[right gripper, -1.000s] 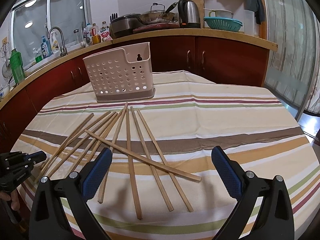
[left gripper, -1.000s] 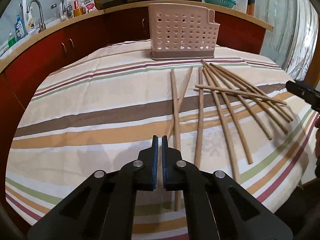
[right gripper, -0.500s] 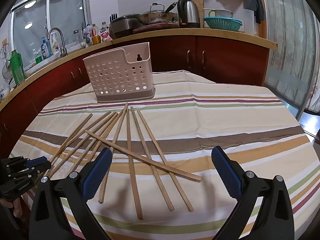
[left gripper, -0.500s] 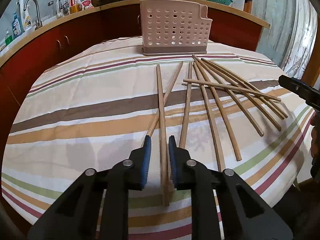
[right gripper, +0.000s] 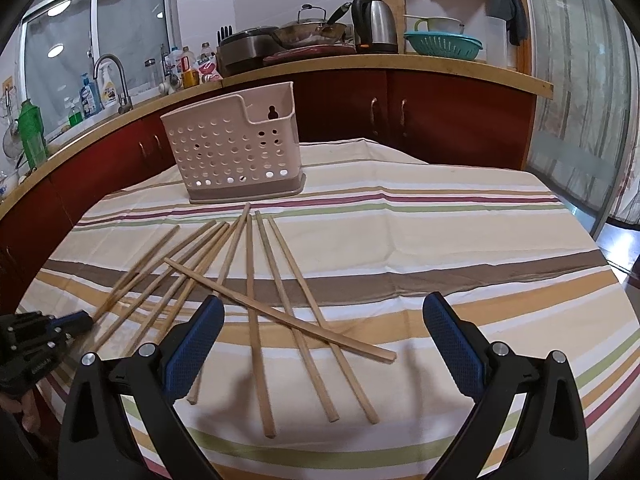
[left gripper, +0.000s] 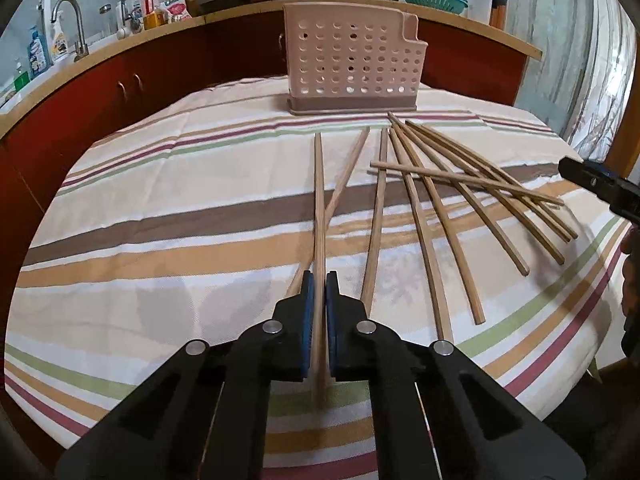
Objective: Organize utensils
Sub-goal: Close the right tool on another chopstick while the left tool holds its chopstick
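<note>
Left wrist view: the left gripper [left gripper: 319,304] has its blue pads pressed against a single wooden chopstick [left gripper: 319,216], pinching it near its near end while the rest of the stick runs forward over the striped tablecloth [left gripper: 160,208] toward the perforated pink utensil holder [left gripper: 352,64] at the far side. It crosses a second chopstick [left gripper: 348,176] lying on the cloth. Further right, the remaining chopsticks [left gripper: 448,200] fan out in a loose, overlapping heap. The right gripper [right gripper: 324,344] hovers wide open and empty above that heap. The stick looks light, stiff and smooth, so an end grip probably lets it swing or slip; a hold nearer the middle would likely be steadier.
</note>
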### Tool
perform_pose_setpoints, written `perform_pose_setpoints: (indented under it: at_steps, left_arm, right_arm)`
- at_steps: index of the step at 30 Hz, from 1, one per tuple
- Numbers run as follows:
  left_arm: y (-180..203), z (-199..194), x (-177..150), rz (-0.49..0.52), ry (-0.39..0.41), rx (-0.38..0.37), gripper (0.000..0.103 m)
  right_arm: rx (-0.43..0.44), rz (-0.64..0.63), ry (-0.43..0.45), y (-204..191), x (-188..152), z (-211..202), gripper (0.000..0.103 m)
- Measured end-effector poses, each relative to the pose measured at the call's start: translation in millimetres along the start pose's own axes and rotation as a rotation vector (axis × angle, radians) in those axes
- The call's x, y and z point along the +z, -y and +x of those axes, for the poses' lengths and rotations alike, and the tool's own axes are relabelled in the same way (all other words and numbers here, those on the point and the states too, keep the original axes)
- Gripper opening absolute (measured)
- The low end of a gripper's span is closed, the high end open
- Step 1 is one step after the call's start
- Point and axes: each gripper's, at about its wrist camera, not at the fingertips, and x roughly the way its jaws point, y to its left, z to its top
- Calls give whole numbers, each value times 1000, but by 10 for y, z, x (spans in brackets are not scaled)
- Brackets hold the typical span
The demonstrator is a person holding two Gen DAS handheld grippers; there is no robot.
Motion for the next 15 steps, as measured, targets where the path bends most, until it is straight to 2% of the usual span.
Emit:
perform_pose_setpoints:
  at_steps: [7,15]
  left_arm:
    - [-77,-79,60,-31,40,-2,6]
    - [-90,-47,54,-39,38,10,6]
  right_arm:
    - [-25,-36,-38,136,-49,147,96]
    - [23,-48,-123,218,-90,386,95]
